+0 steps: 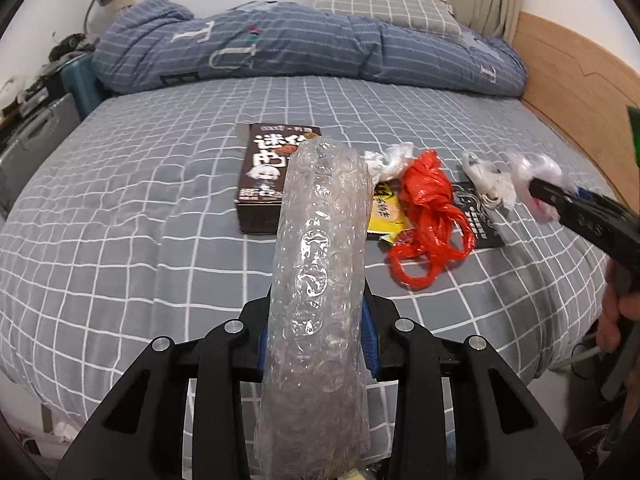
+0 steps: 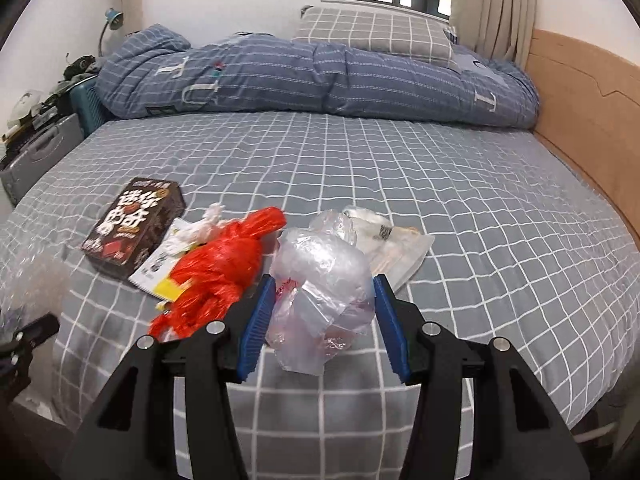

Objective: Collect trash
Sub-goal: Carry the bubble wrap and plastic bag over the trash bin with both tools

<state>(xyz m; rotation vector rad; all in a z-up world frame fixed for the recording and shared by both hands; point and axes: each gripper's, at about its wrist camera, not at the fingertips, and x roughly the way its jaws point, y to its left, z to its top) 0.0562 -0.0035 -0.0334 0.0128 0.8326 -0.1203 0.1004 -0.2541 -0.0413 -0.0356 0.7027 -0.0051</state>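
My left gripper (image 1: 316,344) is shut on a roll of clear bubble wrap (image 1: 320,280) and holds it above the bed's front edge. My right gripper (image 2: 324,312) has its jaws wide around a crumpled clear plastic bag (image 2: 324,280); whether the pads press it I cannot tell. It shows at the right in the left wrist view (image 1: 538,192). On the bed lie a red plastic bag (image 2: 224,272) (image 1: 428,208), a dark brown snack box (image 2: 134,228) (image 1: 264,176), a yellow and white wrapper (image 2: 164,276), white tissue (image 2: 204,226) and a white plastic wrapper (image 2: 392,244).
The bed (image 2: 440,184) has a grey checked sheet. A folded blue duvet (image 2: 320,80) and a pillow (image 2: 372,36) lie at the back. A wooden headboard (image 2: 584,112) stands at the right. A cluttered side table and grey case (image 2: 36,152) are at the left.
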